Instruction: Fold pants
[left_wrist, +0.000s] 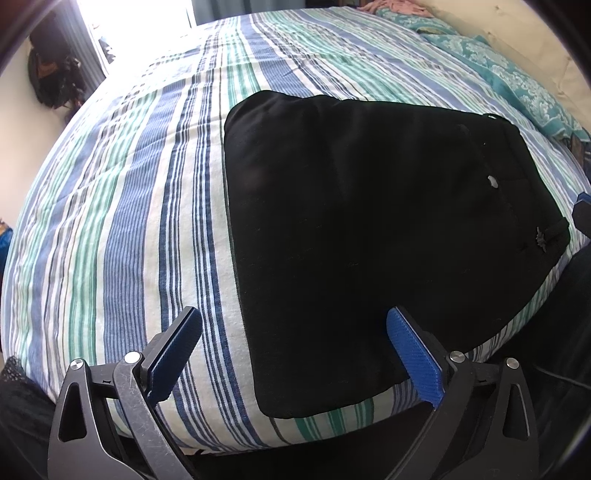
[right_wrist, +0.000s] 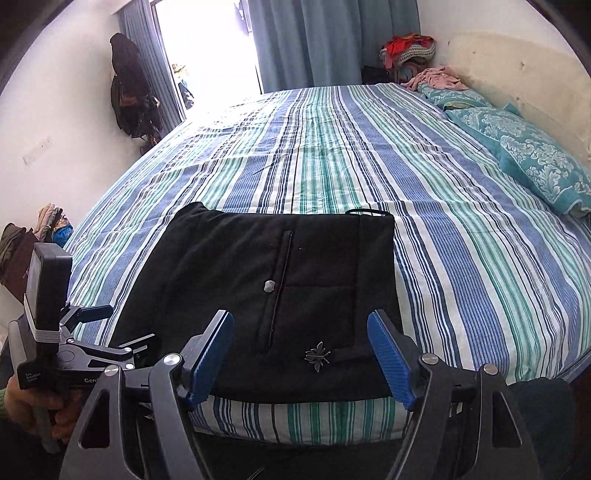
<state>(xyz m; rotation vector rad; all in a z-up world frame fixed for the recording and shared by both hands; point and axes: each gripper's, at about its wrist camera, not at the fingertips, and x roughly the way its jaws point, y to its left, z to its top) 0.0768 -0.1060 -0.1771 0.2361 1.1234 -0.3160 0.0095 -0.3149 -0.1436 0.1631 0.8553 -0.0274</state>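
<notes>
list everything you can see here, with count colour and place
pants: 1, black, folded at the bed's near edge
bedsheet: 1, blue, green and white stripes, covering the bed
pillows: 2, teal patterned, right side by the wall
curtains: blue, by the bright window
clothes pile: 1, mixed colours, far corner
hanging clothes: dark, left wall
left gripper: open, blue fingers, above the pants' left edge
right gripper: open, above the pants' near edge

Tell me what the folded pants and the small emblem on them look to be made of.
Pants: soft matte black knit, likely cotton jersey; it lies limp, with no sheen. Emblem: looks like silvery metal, glinting against the cloth, though shiny embroidery cannot be ruled out.
</notes>
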